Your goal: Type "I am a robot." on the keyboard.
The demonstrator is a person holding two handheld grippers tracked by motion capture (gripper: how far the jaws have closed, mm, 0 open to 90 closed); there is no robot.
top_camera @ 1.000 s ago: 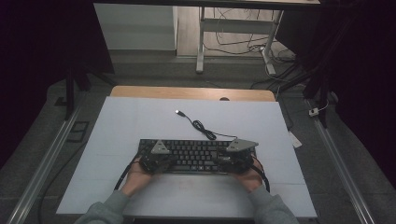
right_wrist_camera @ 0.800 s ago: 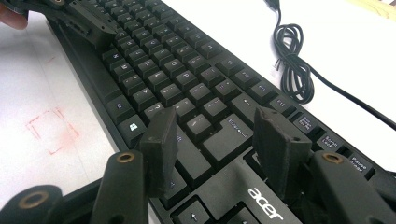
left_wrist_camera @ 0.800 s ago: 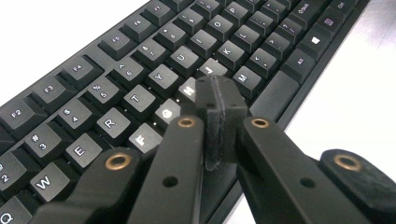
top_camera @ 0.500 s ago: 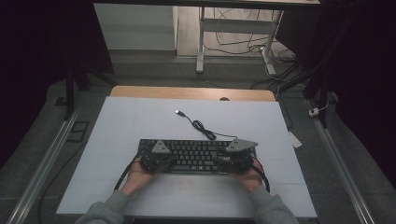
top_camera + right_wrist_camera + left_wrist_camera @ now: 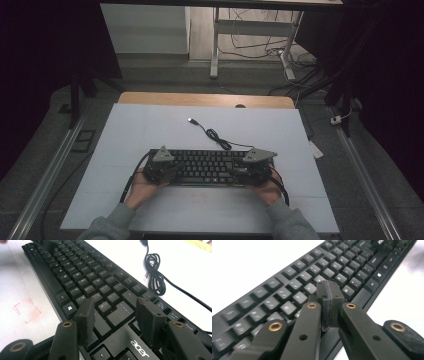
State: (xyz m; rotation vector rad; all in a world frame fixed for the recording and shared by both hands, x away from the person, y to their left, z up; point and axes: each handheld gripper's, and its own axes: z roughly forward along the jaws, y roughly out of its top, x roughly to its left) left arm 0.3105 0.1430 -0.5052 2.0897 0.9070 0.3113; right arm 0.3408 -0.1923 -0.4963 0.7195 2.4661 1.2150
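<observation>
1. Grey-green long sleeves (image 5: 107, 226) cover both forearms, ending at the wrists.
2. The left black two-jaw gripper (image 5: 329, 293) has flat, matte plastic arms with brass-ringed pivots and small screw holes.
3. The right black two-jaw gripper (image 5: 116, 315) has thick, rectangular dark pads.
4. Each carries a grey three-cornered plate (image 5: 163, 154) and a black trailing cable (image 5: 131, 181).
</observation>
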